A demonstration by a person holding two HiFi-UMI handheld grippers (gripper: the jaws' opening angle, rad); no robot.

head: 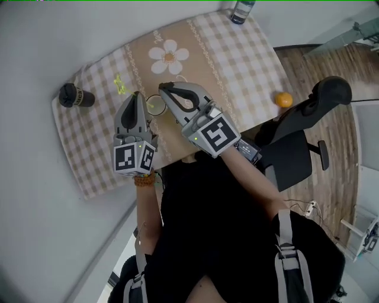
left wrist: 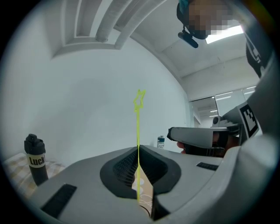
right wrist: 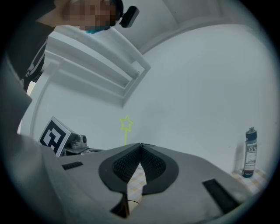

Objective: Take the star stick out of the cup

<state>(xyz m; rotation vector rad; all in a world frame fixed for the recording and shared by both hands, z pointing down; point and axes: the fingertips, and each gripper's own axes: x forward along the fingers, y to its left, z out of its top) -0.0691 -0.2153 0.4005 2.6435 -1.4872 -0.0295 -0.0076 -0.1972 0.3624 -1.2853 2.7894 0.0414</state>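
Pinching the stick [left wrist: 137,131] low on its shaft, the left gripper [left wrist: 138,151] holds it upright, star on top, lower end near the cup [head: 155,105] on the tabletop [head: 237,53]. The right gripper [right wrist: 140,146] is pressed together, empty. The stick looks light, thin and bendy, so it probably wants a gentle hold low down.

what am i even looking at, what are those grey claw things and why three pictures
A person holds a two-jaw gripper in each hand. The head view looks down from a camera on their head at a checked tablecloth with a dark bottle, a clear cup, an orange and a second bottle. The other two pictures come from cameras riding on each gripper. The left gripper is shut on the thin yellow star stick; the right gripper is shut with nothing between its jaws.
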